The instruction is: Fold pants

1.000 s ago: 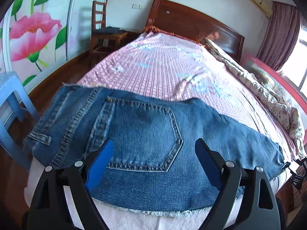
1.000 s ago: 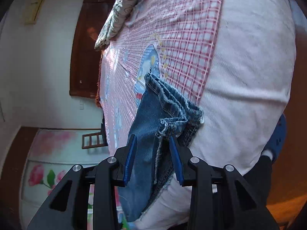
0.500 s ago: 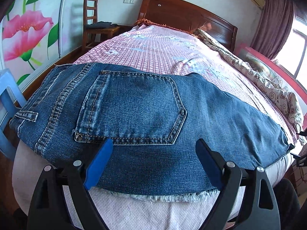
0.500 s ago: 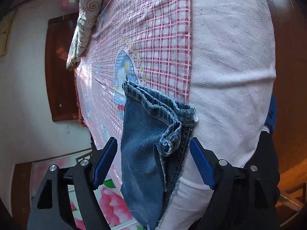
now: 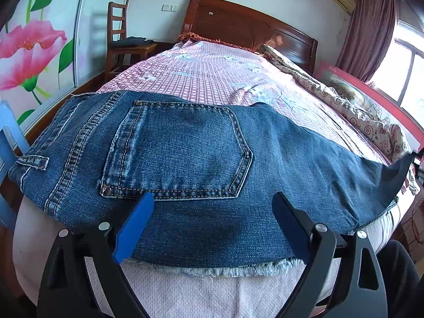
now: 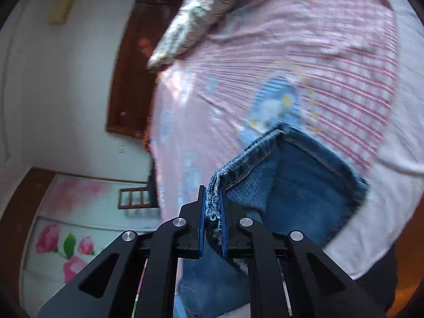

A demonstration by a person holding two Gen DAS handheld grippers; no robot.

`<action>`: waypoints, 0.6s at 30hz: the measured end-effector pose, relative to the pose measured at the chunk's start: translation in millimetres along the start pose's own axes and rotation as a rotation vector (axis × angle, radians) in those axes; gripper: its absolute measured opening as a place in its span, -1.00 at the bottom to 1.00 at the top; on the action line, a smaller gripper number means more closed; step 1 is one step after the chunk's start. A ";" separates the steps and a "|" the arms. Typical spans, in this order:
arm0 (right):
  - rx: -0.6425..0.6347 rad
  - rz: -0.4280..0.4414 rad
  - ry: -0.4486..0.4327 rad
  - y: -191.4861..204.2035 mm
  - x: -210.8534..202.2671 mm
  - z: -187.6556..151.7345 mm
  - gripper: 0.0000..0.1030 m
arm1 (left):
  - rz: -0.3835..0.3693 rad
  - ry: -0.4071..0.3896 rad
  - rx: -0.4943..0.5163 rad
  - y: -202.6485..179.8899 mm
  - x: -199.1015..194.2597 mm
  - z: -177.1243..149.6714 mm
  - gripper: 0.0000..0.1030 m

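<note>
left wrist view: left gripper [image 5: 212, 222] fingers released, hovering over the pants [image 5: 185, 153]; right gripper [image 6: 213, 206] fingers clench the hem.

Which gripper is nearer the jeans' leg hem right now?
Right. The right gripper is shut on the bunched leg hem of the jeans. The left gripper hovers open over the seat, below the back pocket.

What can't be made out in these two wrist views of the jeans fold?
- Right wrist view: motion blur smears the pink checked bedspread; its print is unreadable.
- Right wrist view: the right tongs cover the pinched hem of the blue denim jeans; the layer count is unclear.
- Left wrist view: the jeans' far leg end lifts at the frame edge; the right tongs are cut off there.
- Left wrist view: the open left tongs hide the denim beneath.
</note>
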State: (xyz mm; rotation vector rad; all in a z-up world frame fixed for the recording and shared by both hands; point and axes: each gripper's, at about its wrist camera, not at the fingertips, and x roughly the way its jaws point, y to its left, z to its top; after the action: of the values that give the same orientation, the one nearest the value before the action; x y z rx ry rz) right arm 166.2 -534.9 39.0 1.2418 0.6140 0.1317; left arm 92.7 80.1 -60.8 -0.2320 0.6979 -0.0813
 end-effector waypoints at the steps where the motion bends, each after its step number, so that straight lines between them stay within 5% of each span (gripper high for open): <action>1: -0.080 0.071 -0.016 23.9 -3.7 2.1 -0.84 | -0.001 0.000 -0.001 -0.4 -0.1 0.1 0.76; 4: -0.165 0.096 -0.028 34.9 -12.9 6.9 -0.84 | 0.000 -0.003 -0.012 0.1 -0.6 0.2 0.76; 8: -0.031 -0.174 -0.010 -72.1 -10.9 16.1 -0.84 | 0.018 0.003 0.013 -4.4 1.2 -0.3 0.77; 11: 0.075 -0.262 -0.024 -136.4 -15.8 11.4 -0.89 | 0.016 0.009 0.015 -5.2 1.0 0.7 0.78; 15: 0.062 -0.237 -0.070 -141.9 -27.2 16.7 -0.92 | 0.025 0.010 0.018 -6.7 1.8 1.1 0.78; 18: 0.008 -0.344 -0.060 -131.6 -33.4 19.9 -0.92 | 0.035 0.009 0.023 -8.7 3.1 1.0 0.80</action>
State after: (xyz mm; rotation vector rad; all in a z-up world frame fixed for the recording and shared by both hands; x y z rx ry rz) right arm 118.1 -610.1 -65.2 1.1259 0.7662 -0.1949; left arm 95.7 71.4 -59.9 -0.1978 0.7090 -0.0564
